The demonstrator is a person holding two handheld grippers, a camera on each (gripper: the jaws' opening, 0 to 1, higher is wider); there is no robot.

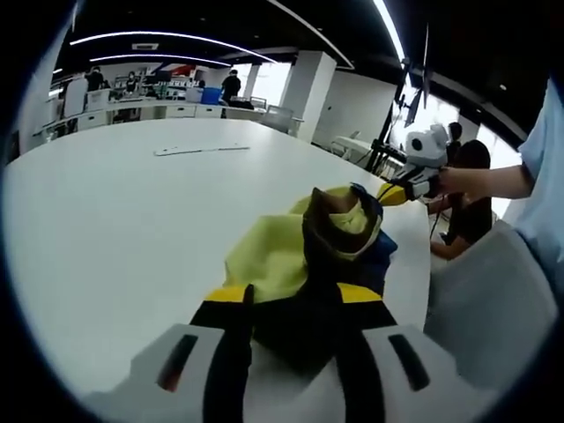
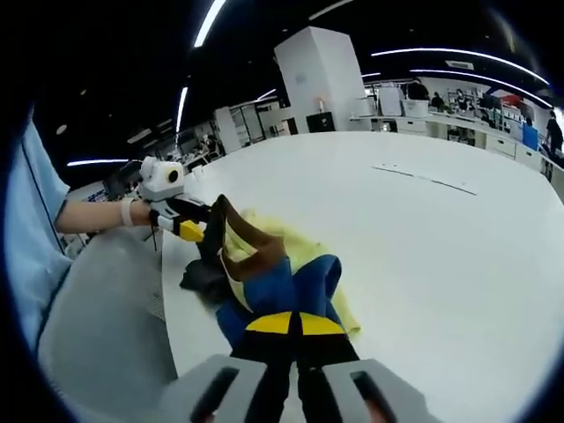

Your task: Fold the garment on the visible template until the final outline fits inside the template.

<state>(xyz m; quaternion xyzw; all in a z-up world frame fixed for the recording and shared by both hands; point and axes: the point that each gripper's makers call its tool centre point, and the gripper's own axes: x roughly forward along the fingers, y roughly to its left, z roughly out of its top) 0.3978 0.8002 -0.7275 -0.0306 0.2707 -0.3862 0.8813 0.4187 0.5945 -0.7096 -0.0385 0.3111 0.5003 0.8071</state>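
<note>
A crumpled garment [image 1: 282, 251] in yellow, brown, blue and black lies near the edge of a white table [image 1: 132, 220]. In the left gripper view my left gripper [image 1: 295, 295] has its jaws a little apart, with a wad of the garment's black cloth packed between them. The right gripper [image 1: 394, 194] comes in from the right and holds the far side. In the right gripper view my right gripper [image 2: 295, 324] is shut on the blue part of the garment [image 2: 282, 286]. There the left gripper [image 2: 196, 232] holds a raised brown and black edge.
A thin pale strip [image 1: 201, 150] lies further out on the table, also seen as a strip [image 2: 425, 179] in the right gripper view. The table edge [image 1: 421, 291] runs close to the garment. A person's hand [image 1: 467, 181], light blue sleeve and grey lap sit beside it. Desks and people stand far behind.
</note>
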